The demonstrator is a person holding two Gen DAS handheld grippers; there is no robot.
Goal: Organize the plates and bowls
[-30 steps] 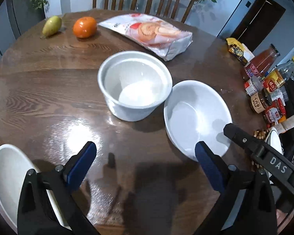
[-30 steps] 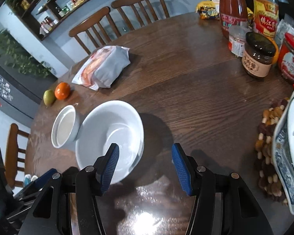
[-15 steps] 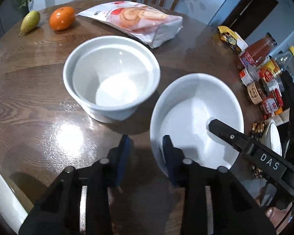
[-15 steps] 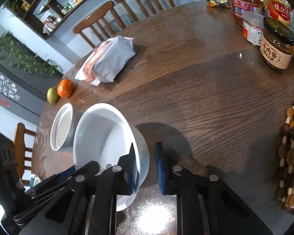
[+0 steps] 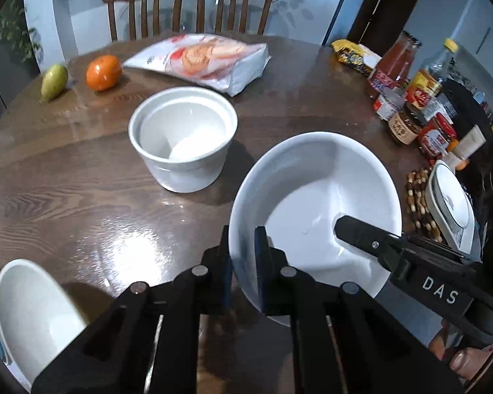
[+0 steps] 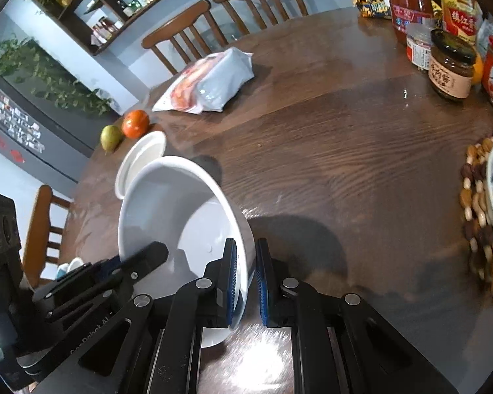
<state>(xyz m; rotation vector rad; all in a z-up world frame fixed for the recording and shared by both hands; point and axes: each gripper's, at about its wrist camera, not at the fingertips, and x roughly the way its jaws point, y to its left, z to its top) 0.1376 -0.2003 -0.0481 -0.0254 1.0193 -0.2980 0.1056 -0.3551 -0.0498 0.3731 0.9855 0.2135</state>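
Between both jaws, wide white bowl (image 5: 315, 197) tilted.

A second ago both grippers were wide open with nothing between their blue pads. Now the left gripper (image 5: 243, 262) has its pads pinched on the rim of the wide bowl (image 5: 315, 203) at the bowl's 7 o'clock side, and its jaws are closing. The right gripper (image 6: 246, 275) has pinched the same bowl's rim on the other side. In the left view its black finger now sticks into the bowl from 4 o'clock. The bowl sat flat on the table (image 6: 345, 138) before. Now it is tipped up and looks bigger and closer. It has moved away from the deep bowl (image 5: 184, 141), which it nearly touched before.
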